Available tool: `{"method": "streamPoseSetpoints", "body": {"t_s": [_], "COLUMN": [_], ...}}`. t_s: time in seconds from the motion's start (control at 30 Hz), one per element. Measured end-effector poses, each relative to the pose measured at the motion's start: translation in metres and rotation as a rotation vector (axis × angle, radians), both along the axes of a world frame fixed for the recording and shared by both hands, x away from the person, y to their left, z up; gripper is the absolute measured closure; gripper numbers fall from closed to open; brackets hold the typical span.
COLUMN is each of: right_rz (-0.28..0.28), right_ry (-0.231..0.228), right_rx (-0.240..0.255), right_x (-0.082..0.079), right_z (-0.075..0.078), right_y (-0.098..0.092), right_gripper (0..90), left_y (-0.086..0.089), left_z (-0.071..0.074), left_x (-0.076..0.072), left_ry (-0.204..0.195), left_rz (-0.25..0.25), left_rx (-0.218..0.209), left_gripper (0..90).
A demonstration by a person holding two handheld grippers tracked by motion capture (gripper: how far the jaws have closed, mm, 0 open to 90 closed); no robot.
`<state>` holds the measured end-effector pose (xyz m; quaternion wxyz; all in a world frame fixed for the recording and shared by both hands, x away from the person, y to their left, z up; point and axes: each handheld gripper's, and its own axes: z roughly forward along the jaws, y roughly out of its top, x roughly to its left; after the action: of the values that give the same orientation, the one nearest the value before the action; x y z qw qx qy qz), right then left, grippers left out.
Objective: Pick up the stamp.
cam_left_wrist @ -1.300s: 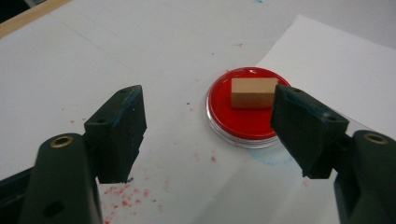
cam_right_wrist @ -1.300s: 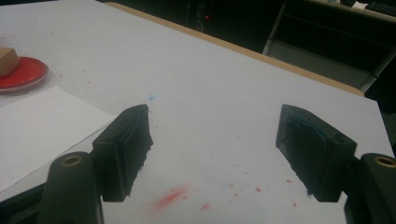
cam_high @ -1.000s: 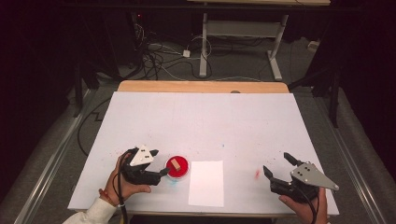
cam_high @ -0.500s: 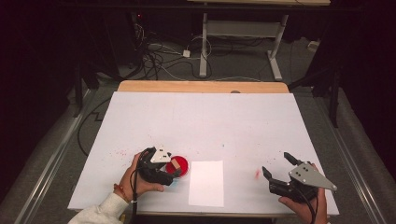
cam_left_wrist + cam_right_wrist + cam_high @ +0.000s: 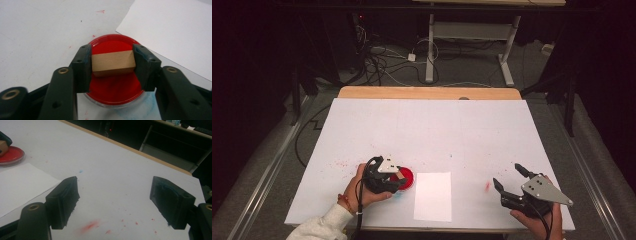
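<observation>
A tan wooden block (image 5: pixel 113 62) sits between the jaws of my left gripper (image 5: pixel 398 179), touching both pads. It is held over a round red dish (image 5: pixel 112 87) of red ink or paint; whether it touches the surface I cannot tell. In the high view the dish (image 5: pixel 406 176) lies near the table's front edge, left of a white paper sheet (image 5: pixel 433 196). My right gripper (image 5: pixel 507 175) stands open at the front right with nothing between its fingers, its jaws wide apart in the right gripper view.
The white table (image 5: pixel 427 130) has a wooden strip along its far edge. Red smears (image 5: pixel 90 225) and specks mark the top under the right gripper. Cables and desk legs lie on the floor beyond the table.
My left gripper moved right over the red dish and took hold of the wooden block that stood there. The right gripper stayed in place.
</observation>
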<state>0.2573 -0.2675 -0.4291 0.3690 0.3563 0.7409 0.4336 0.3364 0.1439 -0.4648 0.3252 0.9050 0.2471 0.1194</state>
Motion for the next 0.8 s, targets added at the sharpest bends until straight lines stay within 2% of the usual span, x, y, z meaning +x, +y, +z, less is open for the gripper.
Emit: {"method": "streamPoseSetpoints", "body": {"t_s": [0.2, 0.37, 0.53, 0.63, 0.8], "right_rz": [-0.005, -0.011, -0.004, -0.001, -0.018], "right_ry": [-0.021, -0.01, -0.011, -0.003, 0.0], "right_rx": [0.002, 0.009, 0.007, -0.001, 0.005], "right_x": [-0.0005, 0.001, 0.0042, 0.0059, 0.0056], "right_z": [0.0015, 0.0011, 0.0016, -0.0002, -0.001], "right_y": [-0.0012, -0.0014, 0.0008, 0.0019, 0.0005], "right_gripper": [25.4, 25.3, 25.4, 25.4, 25.2], "left_y": [-0.0012, -0.0015, -0.0012, -0.0021, -0.0018], "left_z": [0.0014, 0.0022, 0.0019, 0.0022, 0.0015], "left_x": [0.0005, 0.0009, 0.003, 0.0026, 0.0023], "left_ry": [0.0, -0.005, 0.008, 0.001, -0.003], "left_rz": [-0.006, -0.022, -0.025, -0.031, -0.028], "left_rx": [0.016, 0.034, 0.026, 0.036, 0.028], "left_gripper": [53.1, 53.3, 53.4, 53.4, 53.4]}}
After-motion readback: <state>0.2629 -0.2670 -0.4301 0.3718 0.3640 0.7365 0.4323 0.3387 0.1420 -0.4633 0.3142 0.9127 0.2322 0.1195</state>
